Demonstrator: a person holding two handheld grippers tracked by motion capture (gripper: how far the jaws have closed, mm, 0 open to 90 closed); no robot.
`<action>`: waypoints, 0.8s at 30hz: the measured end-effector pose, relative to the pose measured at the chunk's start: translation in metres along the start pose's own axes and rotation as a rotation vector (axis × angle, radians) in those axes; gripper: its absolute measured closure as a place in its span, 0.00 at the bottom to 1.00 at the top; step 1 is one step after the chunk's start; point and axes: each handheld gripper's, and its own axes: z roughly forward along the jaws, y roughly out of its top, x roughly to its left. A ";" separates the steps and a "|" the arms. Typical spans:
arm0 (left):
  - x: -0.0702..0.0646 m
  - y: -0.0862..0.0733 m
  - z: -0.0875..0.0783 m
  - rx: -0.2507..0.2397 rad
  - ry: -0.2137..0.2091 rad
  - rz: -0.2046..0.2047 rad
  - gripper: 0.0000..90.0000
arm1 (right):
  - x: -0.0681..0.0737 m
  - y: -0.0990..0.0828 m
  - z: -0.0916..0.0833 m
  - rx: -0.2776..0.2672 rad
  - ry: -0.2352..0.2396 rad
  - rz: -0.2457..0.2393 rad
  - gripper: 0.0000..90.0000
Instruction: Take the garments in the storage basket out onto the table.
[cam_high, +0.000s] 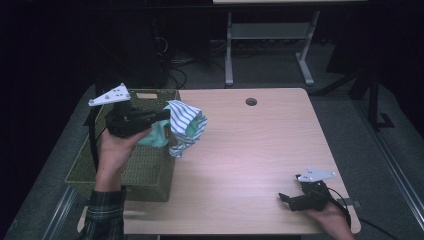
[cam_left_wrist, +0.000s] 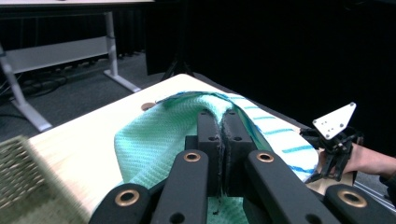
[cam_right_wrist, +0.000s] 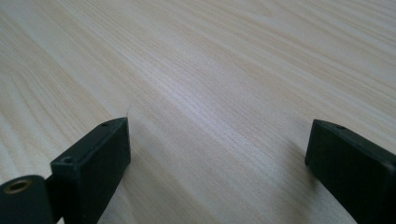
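The left claw (cam_left_wrist: 223, 122) is clamped on a striped cloth (cam_high: 186, 126) hanging beside the basket (cam_high: 145, 172). The right claw (cam_right_wrist: 217, 154) gapes wide over the bare bench (cam_high: 250, 150).

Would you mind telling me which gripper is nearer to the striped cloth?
The left gripper: its jaws are shut on the striped cloth beside the basket. The right gripper rests far off, near the table's front right corner.
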 end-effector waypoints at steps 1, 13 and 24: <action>-0.002 0.001 0.003 -0.004 -0.009 0.000 0.98 | 0.000 0.000 0.000 0.000 0.000 0.000 0.07; -0.028 0.006 0.045 0.028 -0.091 0.026 0.98 | 0.000 0.000 0.000 0.000 0.000 0.000 0.07; -0.049 -0.005 0.082 0.110 -0.109 0.036 0.98 | 0.000 0.000 0.000 0.000 0.000 0.001 0.07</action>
